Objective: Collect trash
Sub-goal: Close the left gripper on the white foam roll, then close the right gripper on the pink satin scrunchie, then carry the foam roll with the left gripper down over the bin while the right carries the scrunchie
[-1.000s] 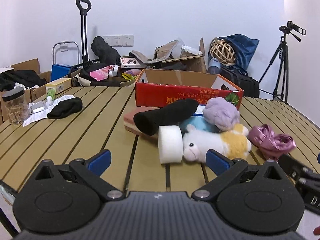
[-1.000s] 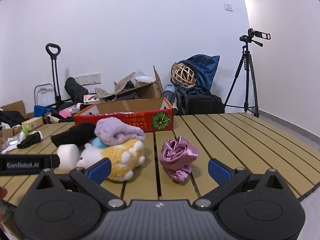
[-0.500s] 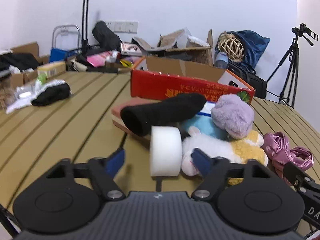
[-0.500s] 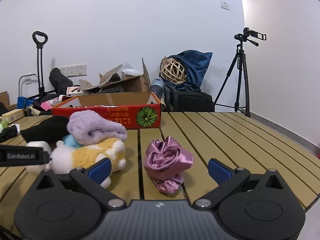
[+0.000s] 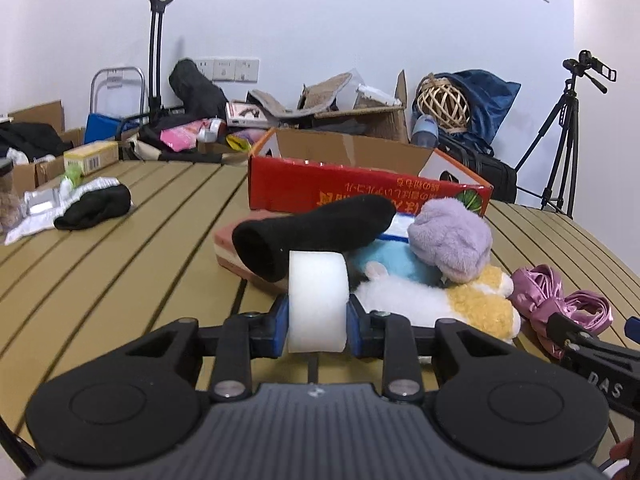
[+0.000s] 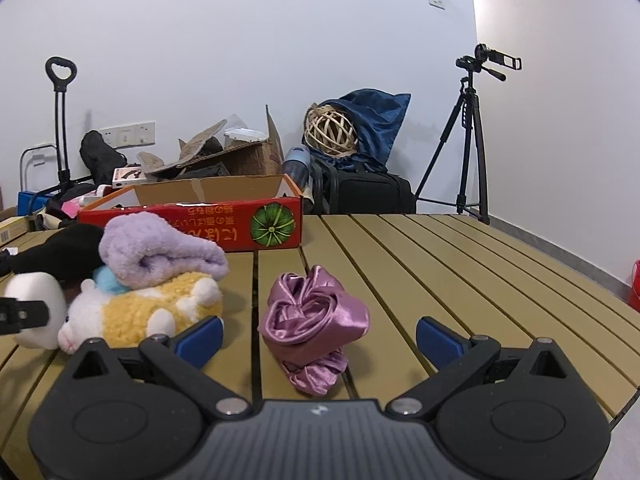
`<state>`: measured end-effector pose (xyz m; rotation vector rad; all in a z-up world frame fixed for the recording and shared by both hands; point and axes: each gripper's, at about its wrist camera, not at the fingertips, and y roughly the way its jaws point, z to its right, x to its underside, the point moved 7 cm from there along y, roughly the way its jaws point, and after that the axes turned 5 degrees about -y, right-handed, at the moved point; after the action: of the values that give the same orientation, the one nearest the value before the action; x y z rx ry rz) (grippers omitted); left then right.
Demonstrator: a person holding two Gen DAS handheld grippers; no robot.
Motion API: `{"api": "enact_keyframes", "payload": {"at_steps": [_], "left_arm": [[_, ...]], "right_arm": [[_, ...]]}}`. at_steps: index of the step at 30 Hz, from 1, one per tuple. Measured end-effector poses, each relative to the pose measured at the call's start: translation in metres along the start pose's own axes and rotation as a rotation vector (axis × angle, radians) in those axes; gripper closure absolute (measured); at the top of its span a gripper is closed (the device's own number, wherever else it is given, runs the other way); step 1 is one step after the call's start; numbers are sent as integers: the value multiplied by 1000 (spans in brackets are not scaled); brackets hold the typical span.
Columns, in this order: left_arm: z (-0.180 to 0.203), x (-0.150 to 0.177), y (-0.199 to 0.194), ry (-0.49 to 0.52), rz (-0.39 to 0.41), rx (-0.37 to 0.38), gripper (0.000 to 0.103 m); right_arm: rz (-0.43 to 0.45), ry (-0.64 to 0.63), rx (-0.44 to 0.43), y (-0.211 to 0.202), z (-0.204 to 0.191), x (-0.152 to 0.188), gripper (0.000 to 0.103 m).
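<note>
My left claw [image 5: 317, 317] was matte black plastic: two round discs, angular linkage arms with silver screws, blue pads [image 5: 280, 322] on its fingertips, and a ribbed grey centre plate. My right claw [image 6: 319, 334] looked the same, with blue pads [image 6: 202, 334]; white lettering marked its side.

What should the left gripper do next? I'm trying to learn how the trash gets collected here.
Probably lift the white foam roll straight up. The left gripper has just closed, its blue pads now pressing both sides of the roll, which rests on the slatted table with the black sock draped over it. Raising it first should free it before carrying it to the red cardboard box.
</note>
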<state>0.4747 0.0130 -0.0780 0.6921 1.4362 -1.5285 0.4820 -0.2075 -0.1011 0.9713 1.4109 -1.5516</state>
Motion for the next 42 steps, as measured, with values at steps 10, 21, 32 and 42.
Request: {"api": "enact_keyframes", "payload": {"at_steps": [10, 21, 32, 42], "left_arm": [[-13, -6, -13, 1, 20, 14, 74], [-22, -5, -15, 6, 16, 10, 74], [-15, -1, -22, 35, 21, 21, 74], [-16, -1, -39, 41, 49, 41, 74]], "right_arm": [[-63, 39, 8, 24, -2, 0, 14], [-145, 68, -44, 45, -3, 8, 67], [-128, 61, -55, 26, 1, 7, 79], [-66, 39, -71, -4, 5, -1, 82]]}}
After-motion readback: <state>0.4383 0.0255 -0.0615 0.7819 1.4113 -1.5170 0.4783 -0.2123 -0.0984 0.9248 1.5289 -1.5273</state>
